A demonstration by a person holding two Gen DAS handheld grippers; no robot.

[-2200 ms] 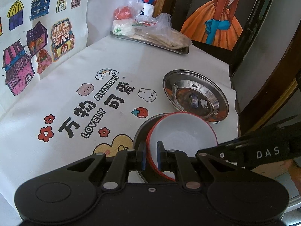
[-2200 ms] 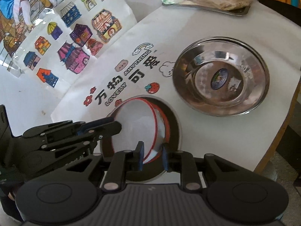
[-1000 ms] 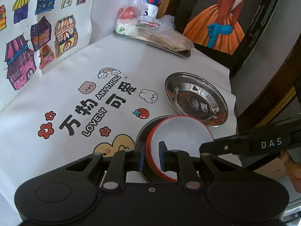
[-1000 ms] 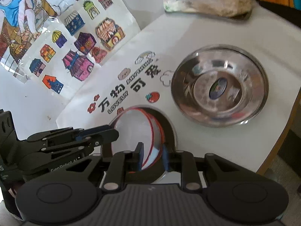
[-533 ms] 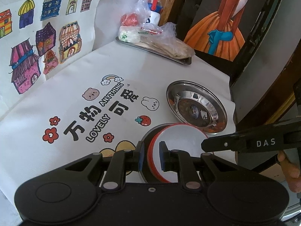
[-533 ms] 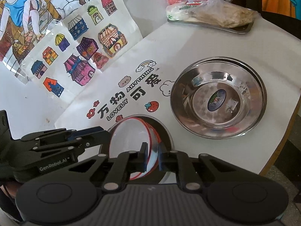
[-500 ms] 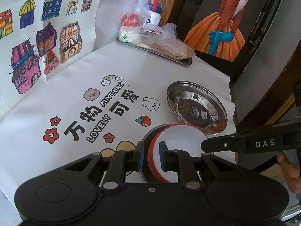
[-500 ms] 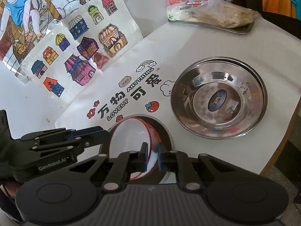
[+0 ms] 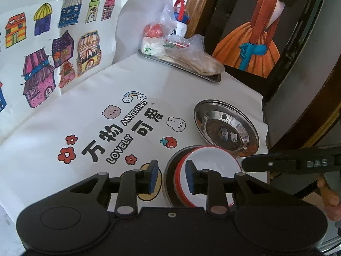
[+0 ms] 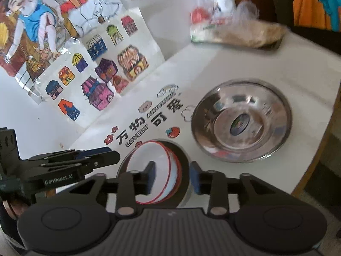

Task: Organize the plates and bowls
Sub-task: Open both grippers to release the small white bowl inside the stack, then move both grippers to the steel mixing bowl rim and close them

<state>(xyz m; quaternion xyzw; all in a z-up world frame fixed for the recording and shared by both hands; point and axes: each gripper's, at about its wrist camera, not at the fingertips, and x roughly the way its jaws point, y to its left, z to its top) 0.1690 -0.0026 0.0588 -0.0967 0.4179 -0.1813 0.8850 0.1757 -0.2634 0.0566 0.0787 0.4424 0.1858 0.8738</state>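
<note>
White cloth [image 9: 174, 81] printed with cartoon animals, flowers and the word LOVELY covers the table under both your tools. Your left gripper [image 9: 171, 177] has just been opening: its blue pads stand apart on either side of the near rim of the bowl [image 9: 213, 162], a white bowl with a red rim, and neither pad presses on it. Your right gripper [image 10: 173, 178] has likewise just been opening; its jaws stand wide, one pad inside the bowl [image 10: 147, 155] and the other outside over the dark rim of the plate [image 10: 183, 155] beneath, with clear gaps to the bowl's wall, so you grip nothing with either tool. The bowl sits inside that shallow metal plate [image 9: 168, 170] near the front edge of the table. Just beyond it, close but apart, lies a second steel plate [image 9: 226, 125] with a small sticker in its middle, empty and shiny; your right camera shows the same plate [image 10: 240, 125] toward the table's right edge. Farther back, a metal tray [image 9: 181, 68] holds food in clear plastic bags, with a small white bottle [image 9: 181, 25] behind it. Coloured drawings of houses [image 9: 53, 49] lean at the left, and a painting of a figure in an orange dress [image 9: 253, 36] stands at the right.
</note>
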